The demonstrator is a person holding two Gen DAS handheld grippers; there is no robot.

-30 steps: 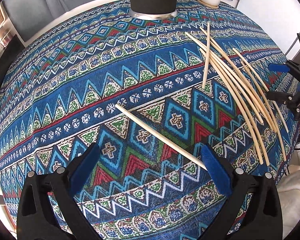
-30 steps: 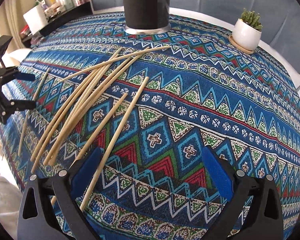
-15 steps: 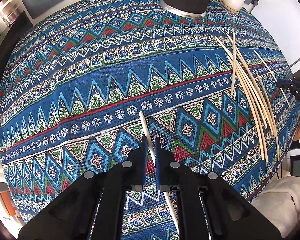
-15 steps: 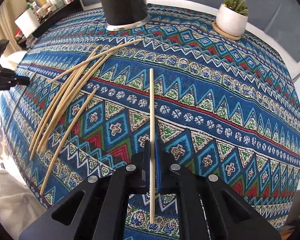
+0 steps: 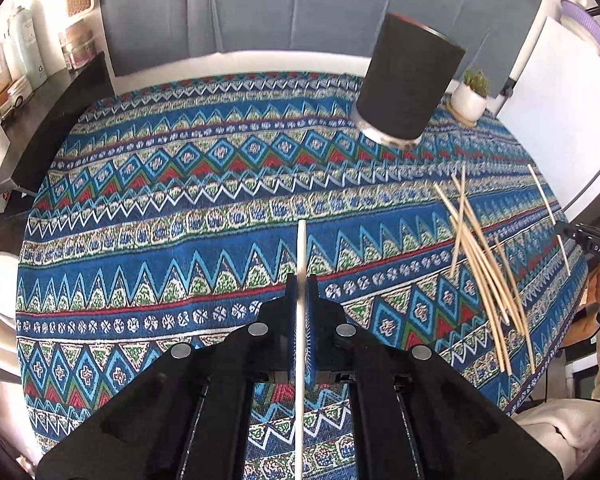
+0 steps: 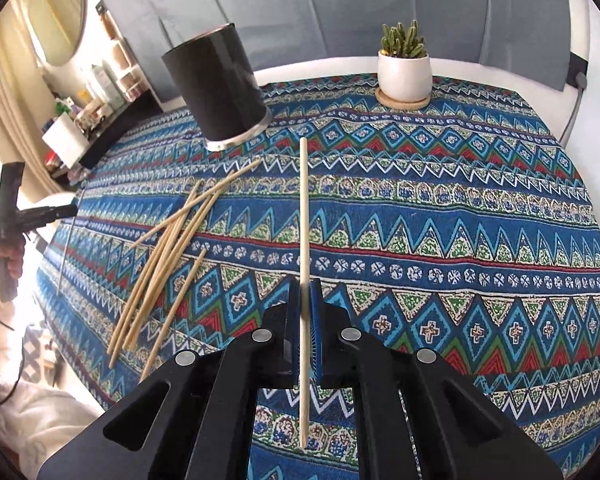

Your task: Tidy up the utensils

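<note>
Left gripper (image 5: 302, 286) clamped on one chopstick (image 5: 301, 248), right gripper (image 6: 305, 290) on another (image 6: 304, 208). Loose chopsticks (image 6: 168, 256) at nine o'clock, holder (image 6: 216, 88) at eleven.

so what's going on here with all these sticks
A person holds a gripper in each hand. The left gripper is shut on one wooden chopstick, the right gripper on another chopstick. More lie in a loose pile on the patterned tablecloth, near a black cylindrical holder.
</note>
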